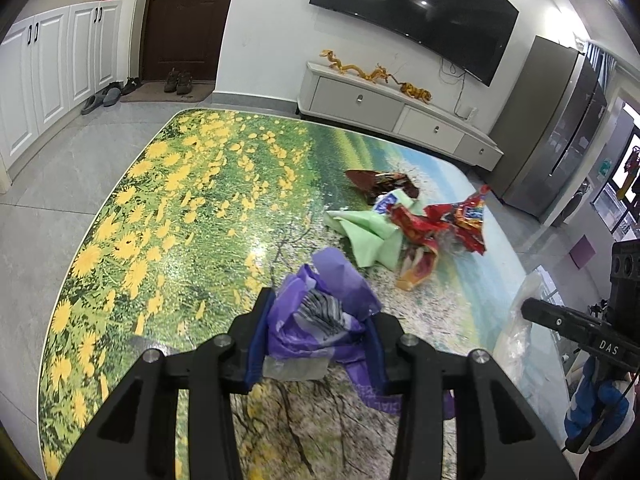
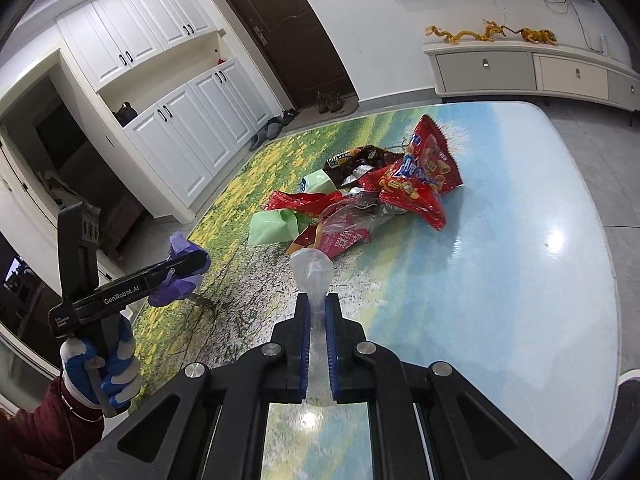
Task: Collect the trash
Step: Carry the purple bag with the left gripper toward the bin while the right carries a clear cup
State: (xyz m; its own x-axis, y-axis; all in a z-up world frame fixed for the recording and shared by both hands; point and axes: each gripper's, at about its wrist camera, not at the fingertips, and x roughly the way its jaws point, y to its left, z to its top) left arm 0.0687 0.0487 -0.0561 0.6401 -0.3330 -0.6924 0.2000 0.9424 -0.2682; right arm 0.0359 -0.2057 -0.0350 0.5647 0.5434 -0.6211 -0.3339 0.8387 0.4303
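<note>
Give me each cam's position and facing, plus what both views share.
Left wrist: sits on the left claw, looks forward and down over the table toward the TV wall; claw shut on a purple wrapper; right claw at the right edge.
Right wrist: sits on the right claw, looks across the table toward the door; claw shut on clear plastic; gloved left hand shows.
Shared: the table, red snack bags, green bag, TV cabinet, door.

The left gripper has its jaws clamped on a crumpled purple wrapper above the flower-printed table.
</note>
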